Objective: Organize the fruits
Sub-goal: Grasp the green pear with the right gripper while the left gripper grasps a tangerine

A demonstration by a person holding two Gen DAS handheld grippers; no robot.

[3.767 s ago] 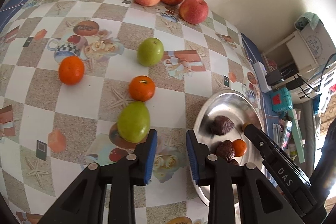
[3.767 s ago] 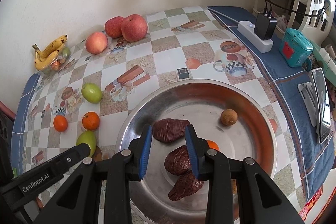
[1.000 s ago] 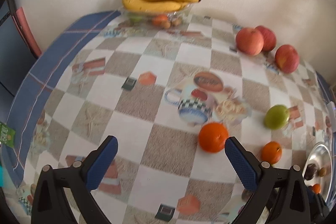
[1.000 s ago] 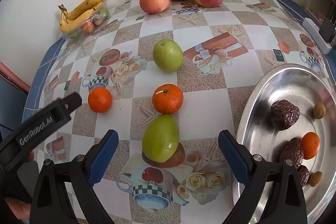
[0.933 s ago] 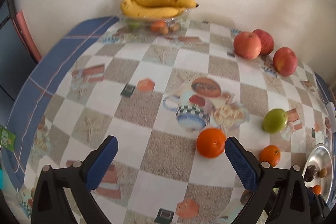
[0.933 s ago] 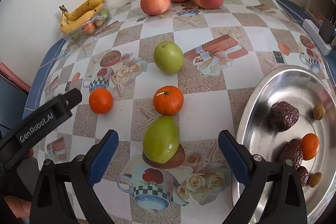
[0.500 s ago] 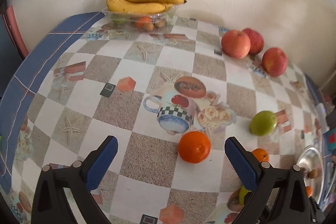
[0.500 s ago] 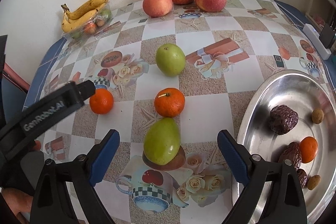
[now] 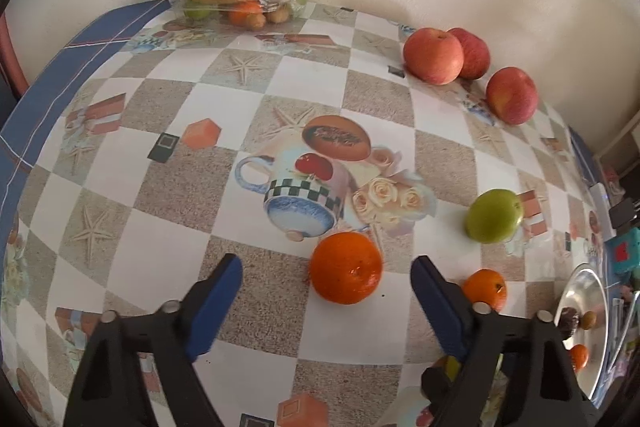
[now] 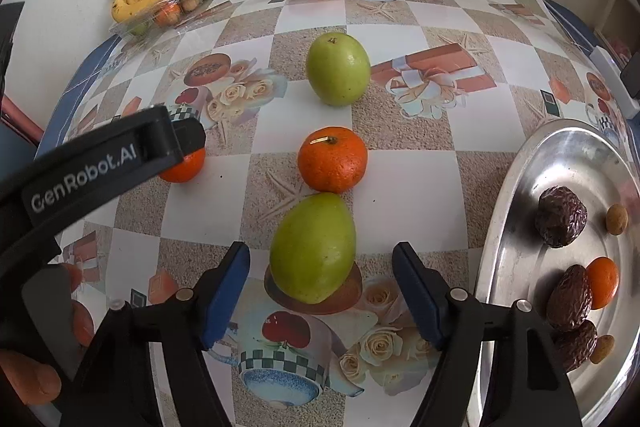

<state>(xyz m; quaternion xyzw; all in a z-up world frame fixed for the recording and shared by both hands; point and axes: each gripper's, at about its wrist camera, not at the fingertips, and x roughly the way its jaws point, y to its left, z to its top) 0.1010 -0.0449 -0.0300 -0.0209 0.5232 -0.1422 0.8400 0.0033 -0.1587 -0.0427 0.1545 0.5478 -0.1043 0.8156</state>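
My left gripper (image 9: 326, 281) is open, and an orange mandarin (image 9: 346, 267) lies on the tablecloth between its blue pads, touching neither. My right gripper (image 10: 321, 275) is open too, its pads on either side of an oval green fruit (image 10: 314, 247) without touching it. Just beyond that fruit sits a second mandarin (image 10: 332, 159), then a round green fruit (image 10: 338, 69). The left gripper's black arm (image 10: 96, 163) crosses the right wrist view and covers part of the first mandarin (image 10: 184, 167). A steel plate (image 10: 520, 195) at the right holds dark dried fruits, a small orange and small brown nuts.
Three red apples (image 9: 434, 55) stand along the far wall. A clear tray (image 9: 240, 3) with bananas and small fruits sits at the back left corner. A power strip (image 10: 612, 83) and a teal box (image 9: 626, 251) lie beyond the plate. A person's hand (image 10: 32, 379) holds the left gripper.
Both grippers moved forward and down: the left now brackets the mandarin, the right brackets the oval green fruit. Both pairs of jaws have narrowed a little but stay open.
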